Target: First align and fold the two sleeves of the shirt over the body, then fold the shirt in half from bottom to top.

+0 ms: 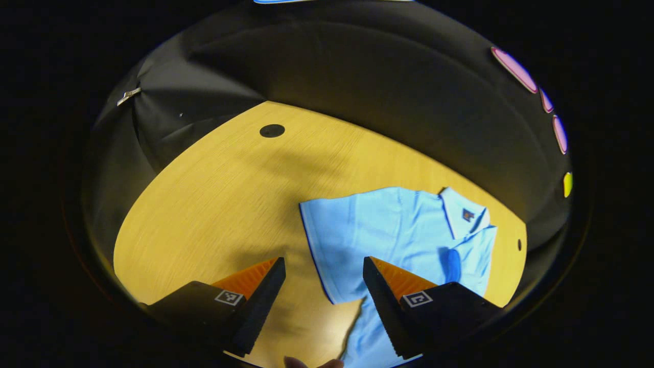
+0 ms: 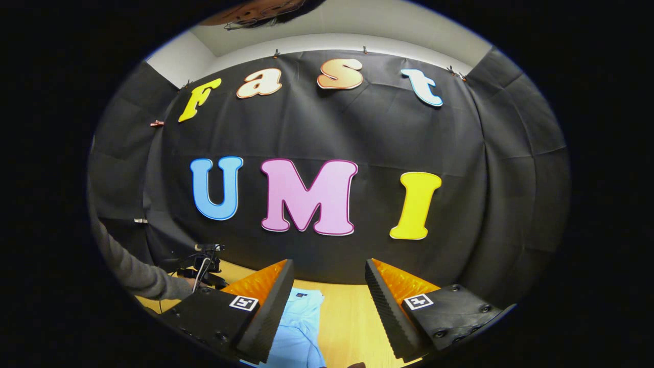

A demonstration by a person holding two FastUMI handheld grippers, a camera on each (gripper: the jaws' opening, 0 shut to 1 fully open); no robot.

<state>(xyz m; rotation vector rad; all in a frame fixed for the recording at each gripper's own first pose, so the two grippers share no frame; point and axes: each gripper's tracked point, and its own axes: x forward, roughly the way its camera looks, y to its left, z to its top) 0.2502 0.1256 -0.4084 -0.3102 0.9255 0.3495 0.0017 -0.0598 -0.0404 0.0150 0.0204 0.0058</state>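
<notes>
Shirt, one; claws two.

A wooden table with a pale yellow grain carries everything. Its top has a rounded far edge that meets the black cloth wall. A small dark round spot sits in the wood near that far edge, and a second, smaller one sits near the table's edge just beyond the shirt's collar. A light blue polo shirt lies flat on the wood, its collar white-trimmed and its side edge piped in darker blue. In the right gripper view the same table shows as a narrow strip below the wall, with the shirt lying on it.
</notes>
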